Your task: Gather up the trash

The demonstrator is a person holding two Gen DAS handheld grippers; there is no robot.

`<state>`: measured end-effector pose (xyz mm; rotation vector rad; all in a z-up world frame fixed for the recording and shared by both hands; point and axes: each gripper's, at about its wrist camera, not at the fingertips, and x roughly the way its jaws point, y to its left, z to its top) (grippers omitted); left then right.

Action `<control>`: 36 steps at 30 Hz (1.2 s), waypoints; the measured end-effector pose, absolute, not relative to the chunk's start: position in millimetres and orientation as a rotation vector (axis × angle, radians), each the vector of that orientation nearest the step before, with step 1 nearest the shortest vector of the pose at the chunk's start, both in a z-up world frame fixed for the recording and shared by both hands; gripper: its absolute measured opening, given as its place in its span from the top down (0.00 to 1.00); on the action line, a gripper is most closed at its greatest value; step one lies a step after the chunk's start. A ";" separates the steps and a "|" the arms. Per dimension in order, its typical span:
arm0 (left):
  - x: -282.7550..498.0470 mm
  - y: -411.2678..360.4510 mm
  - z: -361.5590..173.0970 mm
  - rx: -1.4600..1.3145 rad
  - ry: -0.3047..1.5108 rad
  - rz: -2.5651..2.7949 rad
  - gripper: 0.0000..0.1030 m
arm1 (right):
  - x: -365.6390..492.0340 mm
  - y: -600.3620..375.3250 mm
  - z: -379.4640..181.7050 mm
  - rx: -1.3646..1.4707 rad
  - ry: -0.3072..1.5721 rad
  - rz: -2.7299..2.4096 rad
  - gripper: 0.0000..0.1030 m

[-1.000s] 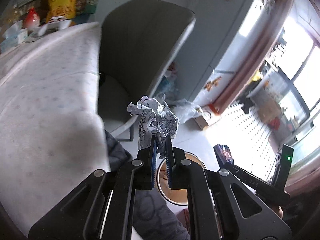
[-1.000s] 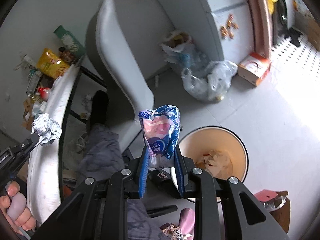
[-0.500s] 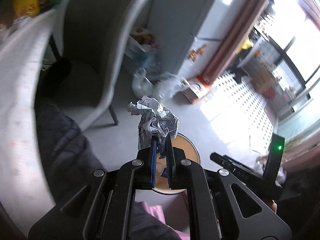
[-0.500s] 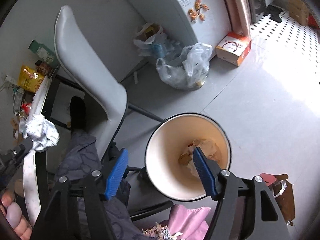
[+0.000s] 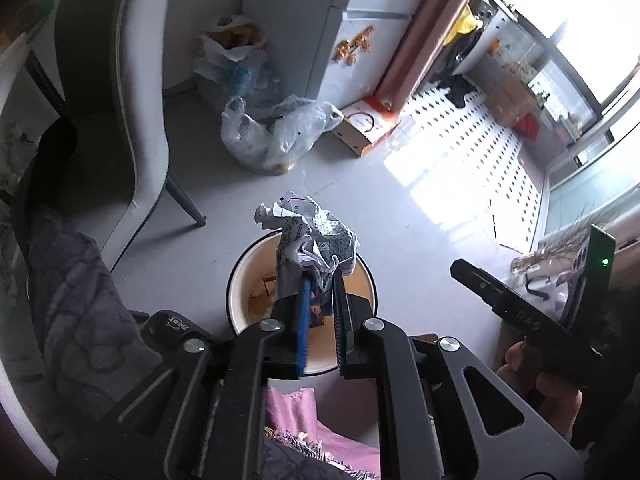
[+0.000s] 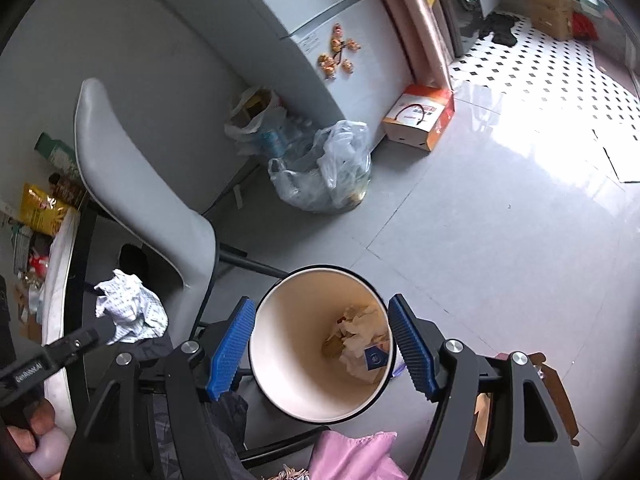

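On my left gripper the jaws are narrow and easing apart, with the crumpled paper between the pads; I can't make out whether the pads press on it, since the paper covers the fingertips. It hangs above the trash bin, whose far rim and inside it hides in the left view. My right gripper stands wide with nothing between its blue pads, straddling the bin seen from above. Inside lie pale scraps and a blue wrapper, half buried and hard to read. The grey chair is cut off by the frame's lower clutter, and the clear plastic bag by the fridge blurs its contents.
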<state>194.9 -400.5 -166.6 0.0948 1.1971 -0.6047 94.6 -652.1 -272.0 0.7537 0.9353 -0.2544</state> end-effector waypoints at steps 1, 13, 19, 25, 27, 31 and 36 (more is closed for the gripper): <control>196.6 -402.2 -169.4 0.091 1.209 -0.603 0.83 | 94.5 -653.0 -272.6 0.755 0.934 -0.256 0.33; 204.4 -379.0 -172.0 0.041 1.235 -0.529 0.19 | 96.6 -648.8 -280.8 0.752 0.961 -0.254 0.33; 205.2 -350.3 -147.0 0.010 1.160 -0.477 0.09 | 105.6 -636.5 -268.3 0.733 0.943 -0.233 0.27; 204.2 -328.4 -118.4 -0.036 1.091 -0.465 0.06 | 113.6 -614.9 -238.0 0.675 0.919 -0.200 0.14; 202.6 -318.4 -106.6 -0.057 1.056 -0.460 0.06 | 115.2 -606.4 -221.9 0.646 0.893 -0.194 0.08; 197.0 -293.5 -77.7 -0.113 0.972 -0.436 0.06 | 120.7 -586.7 -191.8 0.581 0.863 -0.173 0.08; 184.4 -253.8 -44.0 -0.173 0.883 -0.417 0.06 | 123.5 -563.7 -156.9 0.541 0.831 -0.176 0.07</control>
